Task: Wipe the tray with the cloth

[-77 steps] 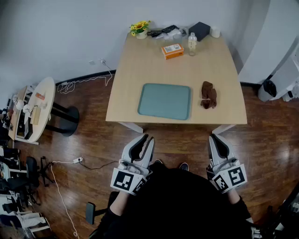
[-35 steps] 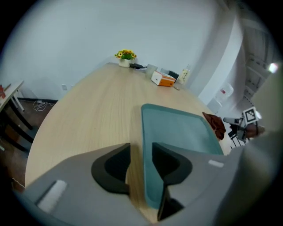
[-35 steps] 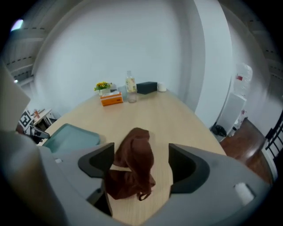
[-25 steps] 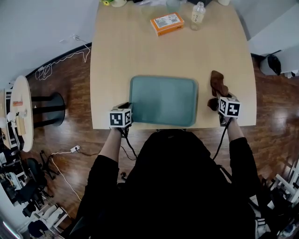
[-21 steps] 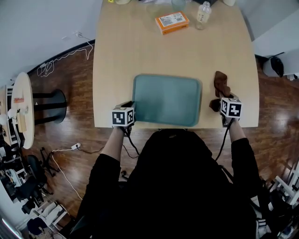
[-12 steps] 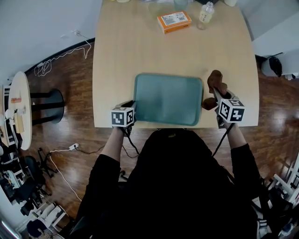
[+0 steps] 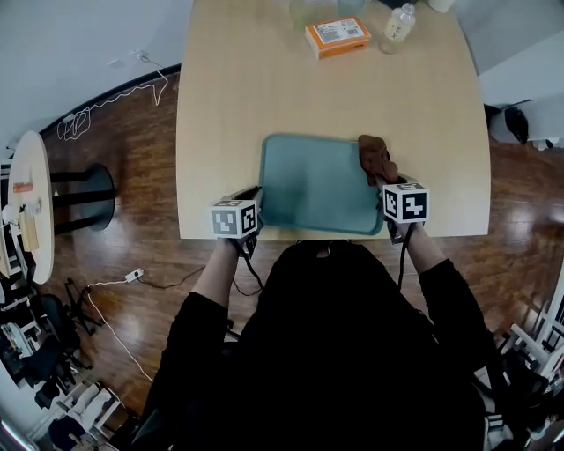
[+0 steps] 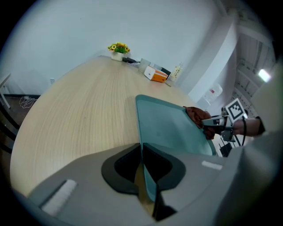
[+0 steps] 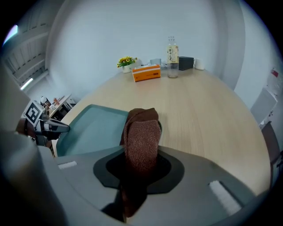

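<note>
The teal tray (image 7: 313,181) lies near the front edge of the wooden table (image 7: 229,106). My left gripper (image 7: 256,195) is at the tray's near left corner and has just closed, shut on the tray's rim (image 8: 143,132). My right gripper (image 7: 389,179) has just been closing and is shut on the brown cloth (image 7: 374,158). The cloth hangs over the tray's far right corner; I cannot tell whether it touches. In the right gripper view the cloth (image 9: 141,137) stands up between the jaws, with the tray (image 9: 88,126) to the left.
An orange box (image 7: 337,36) and a small bottle (image 7: 398,25) stand at the table's far end, with a pot of yellow flowers (image 8: 117,47) beside them. A round side table (image 7: 26,203) stands on the wooden floor at the left.
My right gripper has lifted the cloth off the table right of the tray and carried it left to the tray's far right corner. The left gripper has stayed at the tray's near left corner.
</note>
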`<state>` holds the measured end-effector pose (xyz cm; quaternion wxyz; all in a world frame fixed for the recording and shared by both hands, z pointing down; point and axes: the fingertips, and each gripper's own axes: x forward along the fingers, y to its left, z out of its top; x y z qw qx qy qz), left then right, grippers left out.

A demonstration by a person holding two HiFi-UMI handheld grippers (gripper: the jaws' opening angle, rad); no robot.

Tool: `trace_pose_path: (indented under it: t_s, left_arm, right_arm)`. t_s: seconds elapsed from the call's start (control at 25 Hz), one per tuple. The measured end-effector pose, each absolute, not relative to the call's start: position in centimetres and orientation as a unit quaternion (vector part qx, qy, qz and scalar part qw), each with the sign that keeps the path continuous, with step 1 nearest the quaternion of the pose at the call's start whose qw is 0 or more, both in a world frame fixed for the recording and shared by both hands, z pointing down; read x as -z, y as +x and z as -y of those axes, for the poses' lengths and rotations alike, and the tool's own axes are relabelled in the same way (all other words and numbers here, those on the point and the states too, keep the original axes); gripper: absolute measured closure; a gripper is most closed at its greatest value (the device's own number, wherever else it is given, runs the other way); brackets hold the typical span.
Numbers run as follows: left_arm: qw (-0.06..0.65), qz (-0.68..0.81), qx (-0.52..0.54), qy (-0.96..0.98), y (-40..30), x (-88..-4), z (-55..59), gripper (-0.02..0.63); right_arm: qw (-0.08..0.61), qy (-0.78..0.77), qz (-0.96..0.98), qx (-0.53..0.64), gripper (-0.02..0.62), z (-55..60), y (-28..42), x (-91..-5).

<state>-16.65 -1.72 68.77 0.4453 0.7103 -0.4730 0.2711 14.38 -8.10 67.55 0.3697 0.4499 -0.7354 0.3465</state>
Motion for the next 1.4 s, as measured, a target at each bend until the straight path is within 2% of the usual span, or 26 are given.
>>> trace_pose_path:
  t_s: [0.28, 0.72, 0.92, 1.12, 1.4]
  left_arm:
    - [0.498, 0.442, -0.258, 0.699, -14.5, -68.6, 1.1, 0.600]
    - [0.515, 0.412, -0.262, 0.705, -11.2, -69.8, 0.5, 0.591]
    - [0.513, 0.411, -0.254, 0.709, -12.0, -68.9, -0.7, 0.592]
    - [0.508, 0.421, -0.253, 0.708, -12.3, -68.6, -0.4, 0.592]
    - [0.508, 0.453, -0.211, 0.701, -13.1, -68.4, -0.3, 0.598]
  right_arm:
    - [0.377, 0.452, 0.742, -0.320, 0.520, 11.6, 10.9, -66.3]
    - [0.408, 0.261, 0.828, -0.283, 0.518, 9.3, -8.6, -68.2]
    - [0.429, 0.201, 0.835, -0.281, 0.515, 3.6, -12.9, -68.4]
    - [0.426, 0.239, 0.829, -0.272, 0.515, 5.2, -8.2, -67.4]
    - [0.408, 0.404, 0.752, -0.325, 0.514, 5.7, 10.2, -68.1]
